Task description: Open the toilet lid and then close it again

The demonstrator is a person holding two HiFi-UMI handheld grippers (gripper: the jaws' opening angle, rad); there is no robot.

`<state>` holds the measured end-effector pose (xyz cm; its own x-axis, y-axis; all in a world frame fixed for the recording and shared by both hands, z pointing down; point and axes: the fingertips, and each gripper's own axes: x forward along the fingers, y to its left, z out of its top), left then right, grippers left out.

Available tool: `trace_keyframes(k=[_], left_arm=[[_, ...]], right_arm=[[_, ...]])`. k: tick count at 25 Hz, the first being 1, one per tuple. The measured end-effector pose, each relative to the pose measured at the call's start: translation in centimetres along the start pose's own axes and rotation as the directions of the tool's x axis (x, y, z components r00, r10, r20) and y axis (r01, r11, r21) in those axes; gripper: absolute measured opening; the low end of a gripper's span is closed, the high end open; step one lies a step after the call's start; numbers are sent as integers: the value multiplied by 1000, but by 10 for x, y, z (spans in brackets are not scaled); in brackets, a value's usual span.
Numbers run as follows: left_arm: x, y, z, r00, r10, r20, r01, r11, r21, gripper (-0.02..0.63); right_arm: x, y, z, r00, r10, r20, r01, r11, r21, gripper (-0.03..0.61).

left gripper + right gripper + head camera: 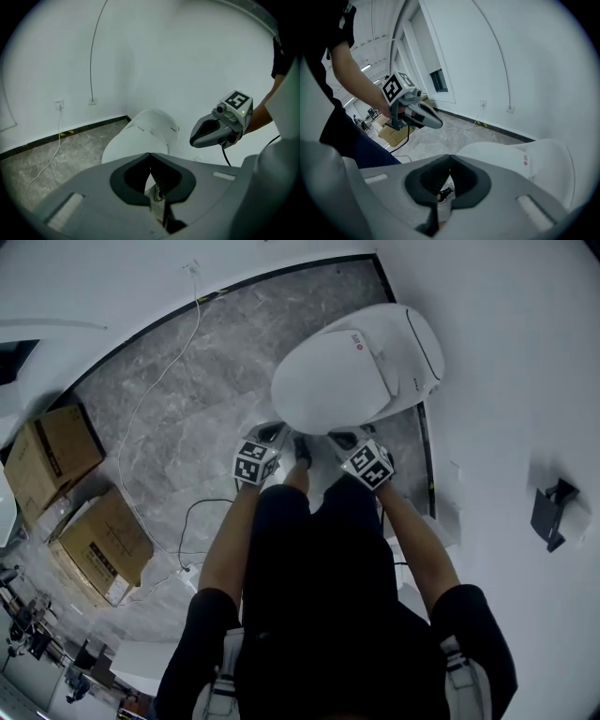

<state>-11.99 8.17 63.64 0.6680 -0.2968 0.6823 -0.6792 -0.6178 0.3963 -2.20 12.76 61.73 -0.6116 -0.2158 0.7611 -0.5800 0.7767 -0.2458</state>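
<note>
The white toilet (412, 352) stands against the wall with its lid (333, 381) lying flat and closed. Both grippers hang side by side just in front of the lid's front edge, apart from it. My left gripper (275, 435) is shut with nothing in it, its jaws meeting tip to tip (150, 153) over the lid (136, 140). My right gripper (343, 439) is also shut and empty, jaws together (450, 155) with the lid (497, 150) beyond them. Each gripper view shows the other gripper, the right (220, 129) and the left (417, 115), raised in the air.
Two cardboard boxes (56, 451) (103, 545) sit on the grey marble floor at the left. A white cable (159, 381) runs from a wall socket (58, 104) across the floor, and a black cable (202, 512) lies near my feet. A black holder (553, 512) hangs on the right wall.
</note>
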Motion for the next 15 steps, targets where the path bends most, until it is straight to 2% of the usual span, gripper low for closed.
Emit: trace_keyframes(k=[5,8,10,15], left_arm=[[-43,-34,40,996,-54,72,50,997,66,11],[-81,-43,60,984,-74,162,68,997,44,11],[-102,-47,69,980,-66,189,58,997,51,11],[-138,-55,102,967,-64,247,33,991,128,11]], right_arm=[[-30,10,45,996,-30,86,29,1000,8,3],[-44,23,71,989,-41,140,43,999,-8,3],[-58,28,87,980,-57,190,57,998,7,3],[-88,20,122,953,-109,283,108,994,20,3]])
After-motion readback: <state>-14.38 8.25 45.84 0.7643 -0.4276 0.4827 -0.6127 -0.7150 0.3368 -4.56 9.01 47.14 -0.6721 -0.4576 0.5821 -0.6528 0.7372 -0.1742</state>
